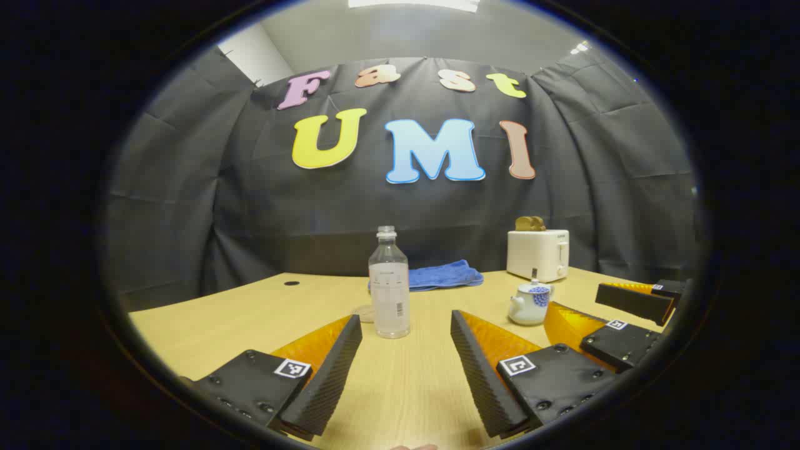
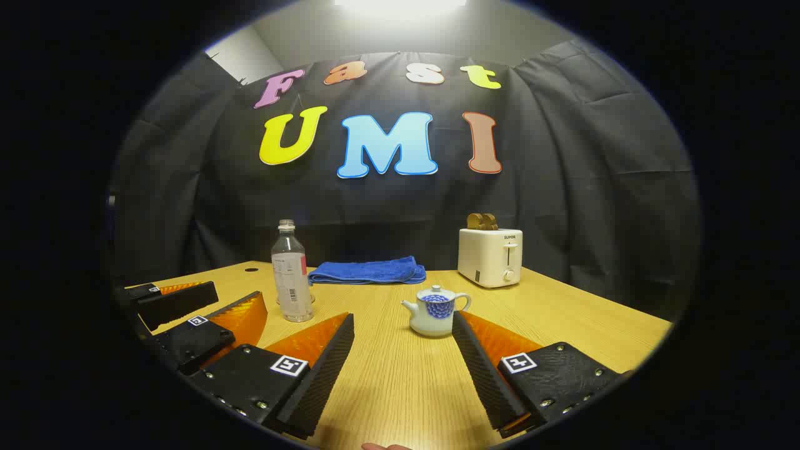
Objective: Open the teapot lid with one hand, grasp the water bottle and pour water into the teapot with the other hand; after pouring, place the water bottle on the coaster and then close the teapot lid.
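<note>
A clear, uncapped water bottle (image 1: 389,284) stands upright on the wooden table, straight ahead of my open left gripper (image 1: 406,328), whose fingers are short of it. A small round coaster (image 1: 362,312) lies just behind the bottle's left side. The white teapot with a blue flower pattern (image 2: 435,311) stands with its lid on, just beyond my open right gripper (image 2: 403,328). In the left gripper view the teapot (image 1: 530,303) is to the right, with the right gripper (image 1: 600,306) beside it. In the right gripper view the bottle (image 2: 291,281) and the left gripper (image 2: 215,306) are at the left.
A folded blue towel (image 2: 367,272) lies at the back of the table (image 2: 406,387). A white toaster (image 2: 490,256) with bread in its slots stands at the back right. A small dark hole (image 1: 291,283) is in the tabletop at the far left.
</note>
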A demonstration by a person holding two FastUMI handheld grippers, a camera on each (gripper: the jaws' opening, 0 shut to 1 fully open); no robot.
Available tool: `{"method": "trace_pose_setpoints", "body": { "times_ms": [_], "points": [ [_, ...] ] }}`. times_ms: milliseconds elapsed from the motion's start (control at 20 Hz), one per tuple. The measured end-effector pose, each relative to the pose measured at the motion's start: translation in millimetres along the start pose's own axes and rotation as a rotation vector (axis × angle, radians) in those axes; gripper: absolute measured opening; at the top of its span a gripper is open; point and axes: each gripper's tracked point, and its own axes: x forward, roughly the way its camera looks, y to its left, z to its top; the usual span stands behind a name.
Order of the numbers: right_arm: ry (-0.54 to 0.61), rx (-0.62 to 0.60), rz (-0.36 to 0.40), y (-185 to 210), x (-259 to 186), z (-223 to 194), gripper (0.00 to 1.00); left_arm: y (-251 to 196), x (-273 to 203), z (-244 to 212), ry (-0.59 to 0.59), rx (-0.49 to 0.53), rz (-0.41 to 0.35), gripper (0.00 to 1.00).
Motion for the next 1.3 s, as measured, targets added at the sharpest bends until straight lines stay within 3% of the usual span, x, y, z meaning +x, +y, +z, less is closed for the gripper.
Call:
{"method": "trace_pose_setpoints", "body": {
  "times_ms": [1100, 1300],
  "points": [
    [0.000, 0.001, 0.002, 0.3, 0.7, 0.5, 0.97, -3.3, 1.6, -2.1, 0.001, 0.000, -0.020, 0.99],
    [0.005, 0.048, -0.009, 1.8, 1.3, -0.8, 0.97, -3.1, 2.2, -2.9, 0.009, 0.001, -0.020, 1.00]
  ]
}}
